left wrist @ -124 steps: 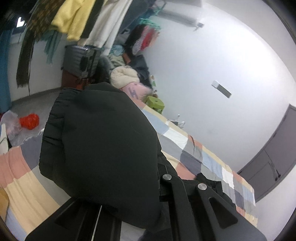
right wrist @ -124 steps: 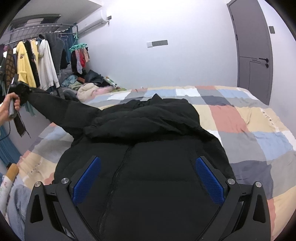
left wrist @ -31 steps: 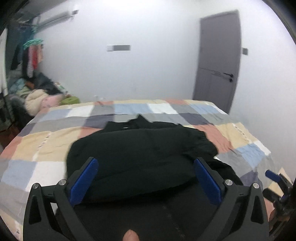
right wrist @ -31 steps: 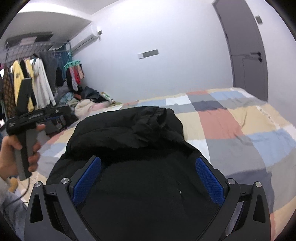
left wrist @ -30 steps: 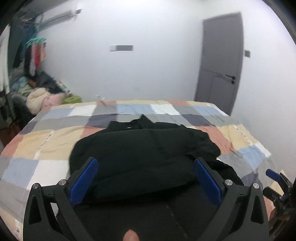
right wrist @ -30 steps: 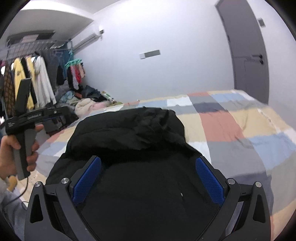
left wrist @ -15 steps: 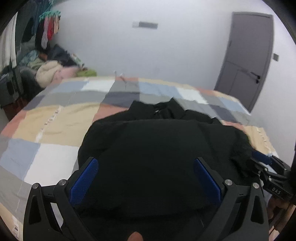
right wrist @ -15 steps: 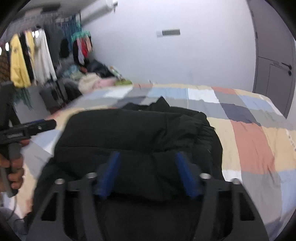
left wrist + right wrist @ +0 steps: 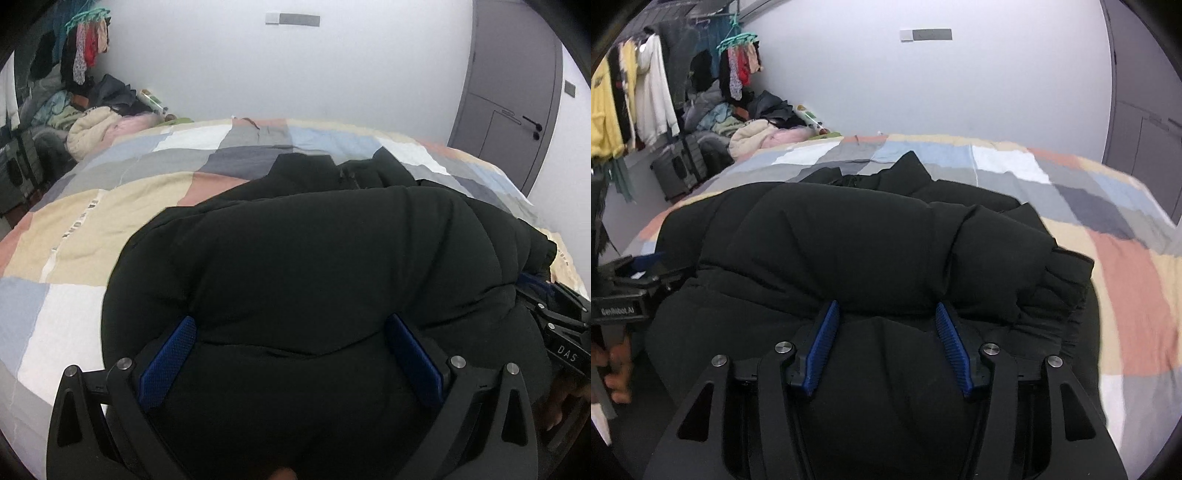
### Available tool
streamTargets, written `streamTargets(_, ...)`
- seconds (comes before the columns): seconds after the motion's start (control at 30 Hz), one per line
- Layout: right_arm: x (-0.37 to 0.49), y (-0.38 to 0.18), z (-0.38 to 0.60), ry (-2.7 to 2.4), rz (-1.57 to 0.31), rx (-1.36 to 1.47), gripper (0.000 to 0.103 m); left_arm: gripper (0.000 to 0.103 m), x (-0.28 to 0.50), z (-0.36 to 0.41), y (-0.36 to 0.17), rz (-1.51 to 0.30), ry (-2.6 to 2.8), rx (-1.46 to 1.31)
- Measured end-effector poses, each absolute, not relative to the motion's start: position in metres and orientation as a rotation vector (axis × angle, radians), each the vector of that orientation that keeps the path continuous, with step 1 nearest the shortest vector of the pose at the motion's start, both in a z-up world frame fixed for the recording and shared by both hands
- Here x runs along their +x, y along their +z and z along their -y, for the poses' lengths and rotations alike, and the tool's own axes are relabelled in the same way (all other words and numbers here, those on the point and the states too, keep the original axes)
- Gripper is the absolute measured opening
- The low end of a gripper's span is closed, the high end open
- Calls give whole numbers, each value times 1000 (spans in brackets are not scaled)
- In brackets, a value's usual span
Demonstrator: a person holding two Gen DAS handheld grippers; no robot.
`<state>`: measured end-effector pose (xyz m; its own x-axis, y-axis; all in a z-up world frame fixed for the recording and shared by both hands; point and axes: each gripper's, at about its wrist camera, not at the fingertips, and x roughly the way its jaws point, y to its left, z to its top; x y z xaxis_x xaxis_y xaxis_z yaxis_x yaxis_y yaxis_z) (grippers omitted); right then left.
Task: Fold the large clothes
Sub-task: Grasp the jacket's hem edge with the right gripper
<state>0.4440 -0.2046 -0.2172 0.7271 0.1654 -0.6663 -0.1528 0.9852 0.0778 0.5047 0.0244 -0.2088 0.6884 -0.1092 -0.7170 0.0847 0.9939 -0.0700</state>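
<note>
Black puffer jacket (image 9: 314,266) spread on patchwork quilt (image 9: 74,221), straight ahead of both tools and directly beneath them. Left gripper (image 9: 291,354) spread wide, blue pads (image 9: 168,356) clear of the fabric, nothing held. Right gripper (image 9: 886,338) half closed over a padded fold, pads (image 9: 823,343) apart; grip on cloth unclear.

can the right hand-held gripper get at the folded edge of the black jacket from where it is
Probably yes. The right hand-held gripper sits right at the black jacket, its jaws apart on either side of the puffy fold, with nothing between them and the fabric. The left hand-held gripper is off to the side.
</note>
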Motion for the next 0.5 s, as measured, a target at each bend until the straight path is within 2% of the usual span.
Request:
streamTargets(0.3,450,-223,204,180,-785,19,53,103,497,-25,-207,-807,-97,-18)
streamTargets(0.5,405,-195,215,262,-731,-6,56,103,428,-57,-178,-711,-41,13)
